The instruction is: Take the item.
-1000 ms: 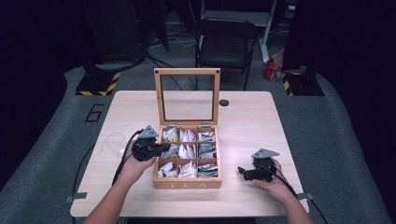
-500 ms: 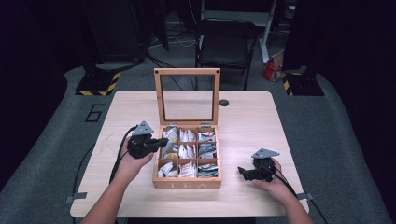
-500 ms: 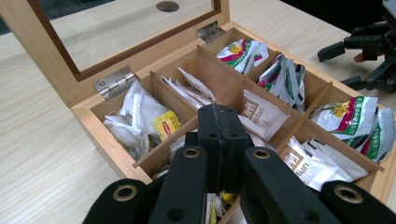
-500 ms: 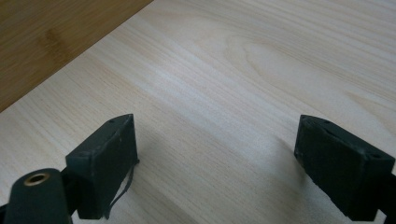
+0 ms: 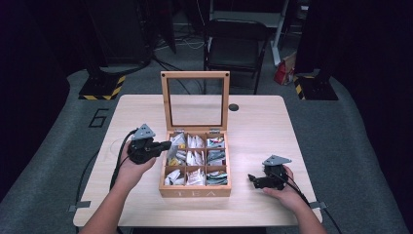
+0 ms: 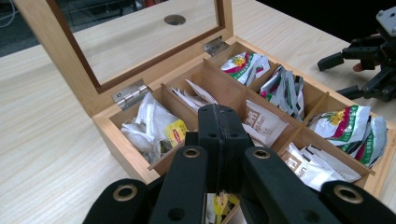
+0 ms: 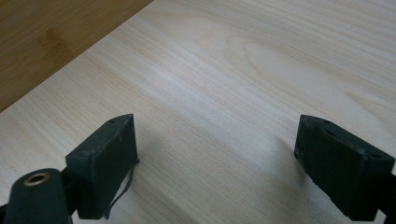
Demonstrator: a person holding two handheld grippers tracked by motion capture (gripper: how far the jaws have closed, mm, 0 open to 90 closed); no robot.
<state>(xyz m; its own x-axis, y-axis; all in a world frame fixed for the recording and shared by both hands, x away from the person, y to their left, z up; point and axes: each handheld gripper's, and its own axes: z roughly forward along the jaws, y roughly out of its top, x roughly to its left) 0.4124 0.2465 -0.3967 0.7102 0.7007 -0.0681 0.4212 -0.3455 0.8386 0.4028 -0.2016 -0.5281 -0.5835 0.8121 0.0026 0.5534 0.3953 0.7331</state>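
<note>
Dark floor and black stands ring my pale wooden desk (image 5: 263,122), with a folding chair (image 5: 234,36) beyond its far edge. At the desk's middle I see the wooden tea box (image 5: 195,191), its glass-paned lid (image 5: 195,100) standing upright at the back and nine compartments full of tea packets (image 5: 196,158).

My left gripper (image 5: 164,145) sits at the box's left wall, pointing right, its tip reaching over the rim toward the back-left compartment. In the left gripper view its fingers (image 6: 223,135) are pressed flat together with no gap and nothing between them. Just past them lies a white packet with a yellow and red tag (image 6: 173,132) in the near corner cell; I cannot tell whether the fingers touch it.

My right gripper (image 5: 253,180) rests well to the right of the box, near the desk's front edge, held in my right hand (image 5: 282,192) and pointing left at the box. In the right gripper view its fingers (image 7: 105,161) are spread wide over bare wood, holding nothing, with the box wall (image 7: 51,42) at the upper left.
</note>
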